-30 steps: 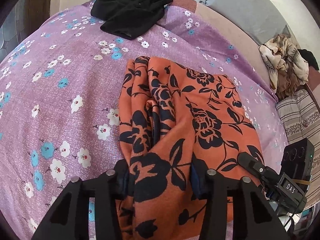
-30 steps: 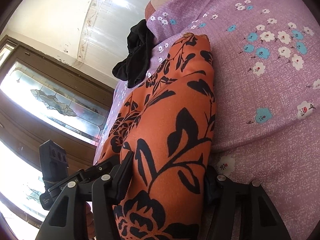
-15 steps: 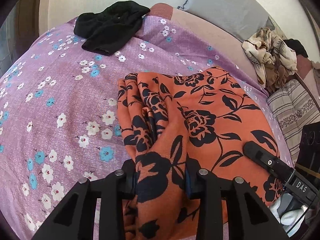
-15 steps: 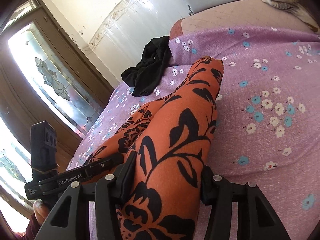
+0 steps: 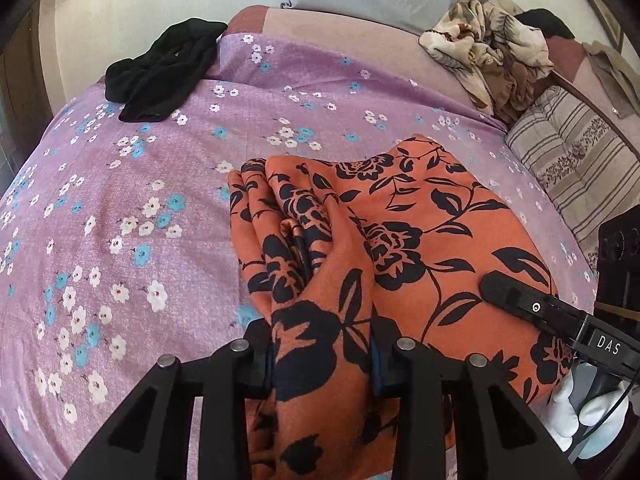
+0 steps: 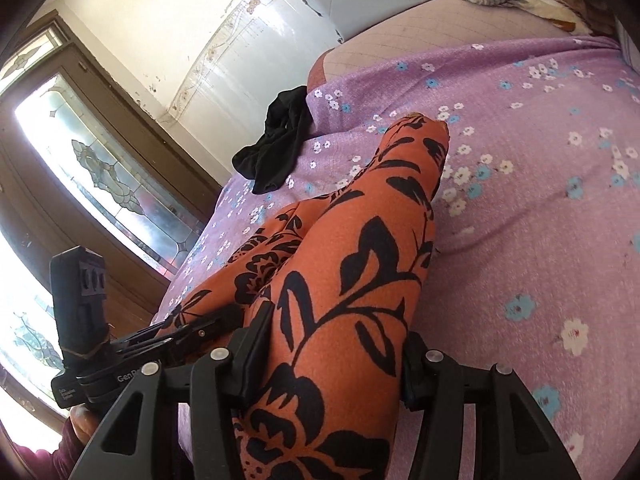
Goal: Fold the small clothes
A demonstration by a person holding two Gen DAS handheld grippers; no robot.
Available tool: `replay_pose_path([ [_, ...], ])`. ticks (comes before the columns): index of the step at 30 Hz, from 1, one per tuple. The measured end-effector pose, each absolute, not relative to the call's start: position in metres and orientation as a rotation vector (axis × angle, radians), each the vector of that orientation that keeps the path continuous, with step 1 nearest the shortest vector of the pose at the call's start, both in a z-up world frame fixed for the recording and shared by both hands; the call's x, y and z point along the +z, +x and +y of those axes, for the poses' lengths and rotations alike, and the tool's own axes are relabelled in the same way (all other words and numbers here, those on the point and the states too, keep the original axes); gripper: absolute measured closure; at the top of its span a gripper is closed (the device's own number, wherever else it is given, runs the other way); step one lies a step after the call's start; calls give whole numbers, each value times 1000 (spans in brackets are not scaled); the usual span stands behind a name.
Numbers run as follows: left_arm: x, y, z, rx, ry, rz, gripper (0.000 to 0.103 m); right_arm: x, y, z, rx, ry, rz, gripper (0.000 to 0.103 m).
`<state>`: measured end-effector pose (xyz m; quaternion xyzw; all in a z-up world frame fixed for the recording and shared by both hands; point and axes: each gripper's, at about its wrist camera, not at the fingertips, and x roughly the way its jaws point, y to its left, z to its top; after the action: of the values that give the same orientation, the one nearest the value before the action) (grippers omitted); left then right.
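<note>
The left gripper [image 5: 322, 356] is pinching a bunched fold of the orange floral cloth [image 5: 400, 240] between its 2 fingers at the bottom centre of the left wrist view. The cloth is spreading up and to the right from that grip, lying across the purple flowered bedsheet [image 5: 120, 200] in the middle of the frame, with a stack of pleats showing along its left edge.

In the right wrist view, the right gripper [image 6: 332, 344] is clamping another thick gathered part of the same orange floral cloth [image 6: 360, 260] at the bottom centre, and the fabric is running up the middle of the frame to a rounded end resting on the bedsheet [image 6: 540, 200].

Each gripper is showing in the other's view: the right gripper [image 5: 560, 316] is sitting at the lower right edge of the left wrist view, on top of the cloth, and the left gripper [image 6: 188, 328] is sitting at the lower left of the right wrist view.

A black garment [image 5: 164, 68] is lying crumpled at the upper left of the left wrist view, well apart from the orange cloth. A pile of beige patterned clothes [image 5: 488, 48] is sitting at the upper right, beside a striped cushion [image 5: 568, 152].
</note>
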<state>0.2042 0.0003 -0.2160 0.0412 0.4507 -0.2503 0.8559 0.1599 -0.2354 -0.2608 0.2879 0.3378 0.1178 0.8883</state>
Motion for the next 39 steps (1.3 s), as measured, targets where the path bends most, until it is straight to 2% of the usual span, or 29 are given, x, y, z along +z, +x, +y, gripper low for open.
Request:
replay_pose_path([
  [6, -231, 198, 10, -458, 188, 914, 66, -300, 140, -243, 229, 690, 808, 49],
  [14, -223, 184, 25, -358, 208, 853, 45, -291, 135, -245, 186, 650, 863, 41],
  [25, -204, 157, 40, -283, 202, 791, 44, -233, 93, -249, 117, 489, 671, 41],
  [29, -200, 153, 46, -266, 190, 787, 44, -221, 92, -232, 180, 462, 657, 41],
  [33, -195, 149, 53, -250, 188, 779, 44, -225, 99, -209, 230, 454, 678, 43],
  [37, -186, 149, 59, -224, 192, 758, 44, -262, 117, -196, 242, 479, 833, 43],
  [39, -178, 155, 62, -220, 185, 745, 44, -270, 115, -198, 249, 490, 817, 43],
])
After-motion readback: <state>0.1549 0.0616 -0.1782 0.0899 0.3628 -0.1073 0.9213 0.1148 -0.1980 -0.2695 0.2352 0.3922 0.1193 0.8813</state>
